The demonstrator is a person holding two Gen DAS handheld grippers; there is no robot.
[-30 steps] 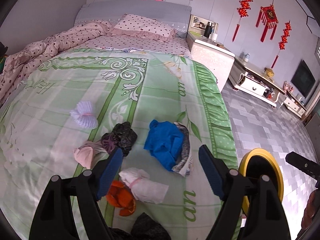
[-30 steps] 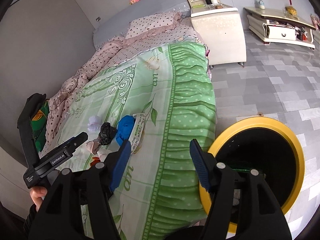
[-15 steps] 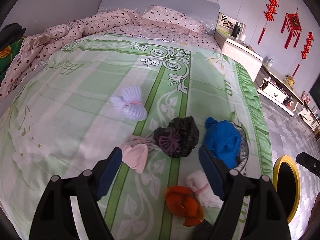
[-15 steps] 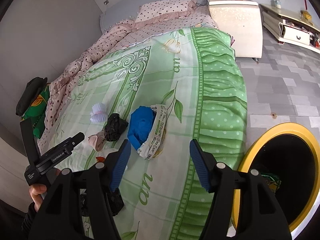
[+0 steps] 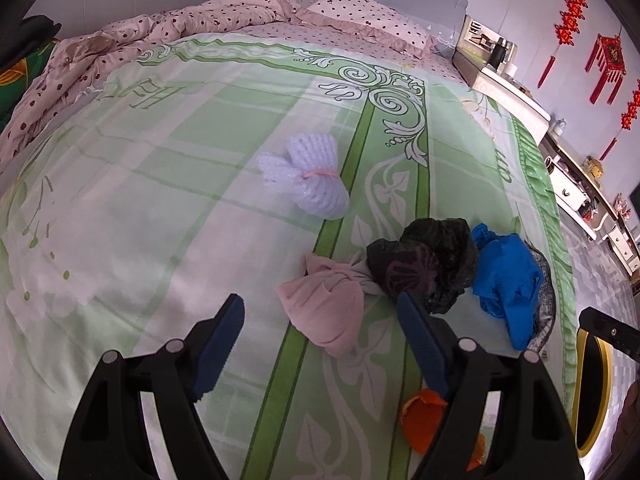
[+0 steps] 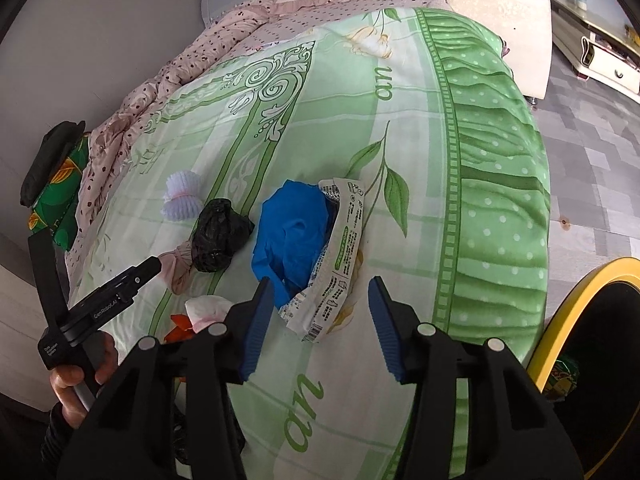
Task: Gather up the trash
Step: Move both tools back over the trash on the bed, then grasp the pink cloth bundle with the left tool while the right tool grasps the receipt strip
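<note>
Over the green-patterned bedspread [image 5: 168, 184], the left gripper [image 5: 322, 322] has swung farther onto the bed since a second ago: the pink tied bag [image 5: 326, 304] that lay beside its left finger now sits between the spread, empty jaws, and the yellow-rimmed bin [image 5: 594, 384] has slid to the frame's right edge. The right gripper [image 6: 320, 316] has turned from the bin [image 6: 580, 320] toward the bed, its jaws also wide apart and empty, with the printed wrapper [image 6: 340, 256] just ahead. Trash lies clustered near the bed's edge: a netted white foam bundle [image 5: 308, 178] cinched with a pink band, a crinkled black plastic bag [image 5: 428, 260], a glossy blue bag [image 5: 506, 276], an orange scrap [image 5: 422, 416]. Beyond are a dotted pink quilt [image 5: 132, 44] and grey tiled floor [image 6: 592, 152].
</note>
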